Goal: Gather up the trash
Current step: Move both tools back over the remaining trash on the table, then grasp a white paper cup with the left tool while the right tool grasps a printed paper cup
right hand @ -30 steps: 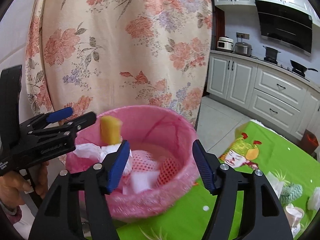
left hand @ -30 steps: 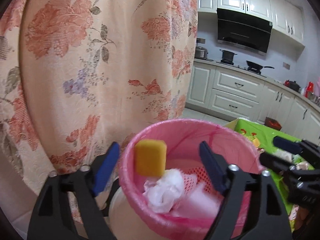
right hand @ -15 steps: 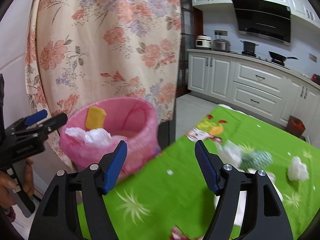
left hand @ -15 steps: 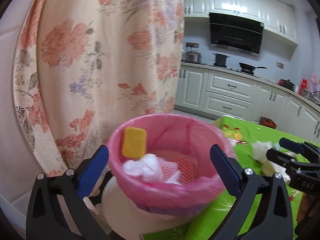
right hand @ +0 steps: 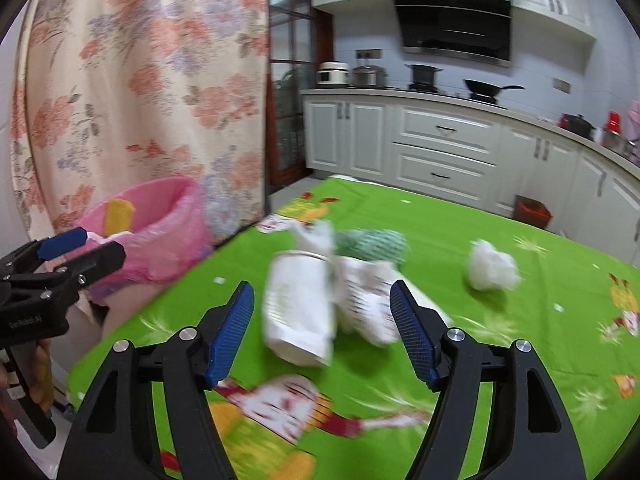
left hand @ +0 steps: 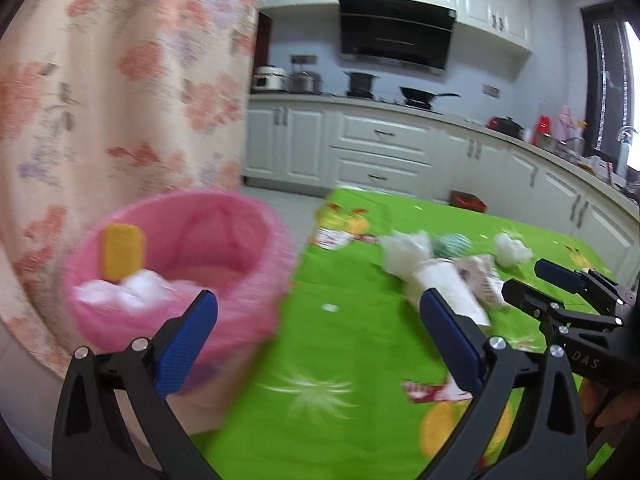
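Now, left gripper (left hand: 318,330): jaws spread wide with nothing between them, having just opened further.
Right gripper (right hand: 322,330): jaws apart, empty, just widened.
Trash on green tablecloth (right hand: 460,232): white cup (right hand: 298,308), crumpled paper (right hand: 370,296), tissue wad (right hand: 492,266).
Pink bin (left hand: 180,264): left of table; yellow sponge (left hand: 122,252) inside.

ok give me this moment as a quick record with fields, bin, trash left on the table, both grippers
bin: pink-lined bin, beside the table's left edge
in bin: yellow sponge, white tissue
on green tablecloth: white paper cup on its side, crumpled paper, green mesh wad, tissue ball
left gripper: open, empty
right gripper: open, empty, facing the cup
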The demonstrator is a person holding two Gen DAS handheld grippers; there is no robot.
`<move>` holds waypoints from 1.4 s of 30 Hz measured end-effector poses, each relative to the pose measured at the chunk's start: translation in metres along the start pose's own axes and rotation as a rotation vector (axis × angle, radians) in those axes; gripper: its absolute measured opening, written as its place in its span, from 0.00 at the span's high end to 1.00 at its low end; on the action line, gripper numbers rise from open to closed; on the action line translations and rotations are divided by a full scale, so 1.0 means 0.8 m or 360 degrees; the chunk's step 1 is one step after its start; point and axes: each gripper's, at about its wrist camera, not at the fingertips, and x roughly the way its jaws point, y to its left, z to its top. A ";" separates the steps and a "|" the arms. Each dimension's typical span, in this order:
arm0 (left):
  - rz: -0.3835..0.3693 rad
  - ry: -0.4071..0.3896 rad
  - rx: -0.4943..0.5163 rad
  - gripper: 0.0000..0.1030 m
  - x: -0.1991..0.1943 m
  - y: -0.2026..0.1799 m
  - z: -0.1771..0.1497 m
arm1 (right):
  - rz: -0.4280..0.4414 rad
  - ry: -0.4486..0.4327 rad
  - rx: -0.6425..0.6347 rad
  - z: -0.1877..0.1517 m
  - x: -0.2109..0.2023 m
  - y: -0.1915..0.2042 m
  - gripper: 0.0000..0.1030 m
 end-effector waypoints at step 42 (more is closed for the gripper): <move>-0.0062 0.0297 0.0236 0.56 0.071 -0.084 -0.054 | -0.0059 0.0070 0.0185 -0.027 0.007 -0.078 0.35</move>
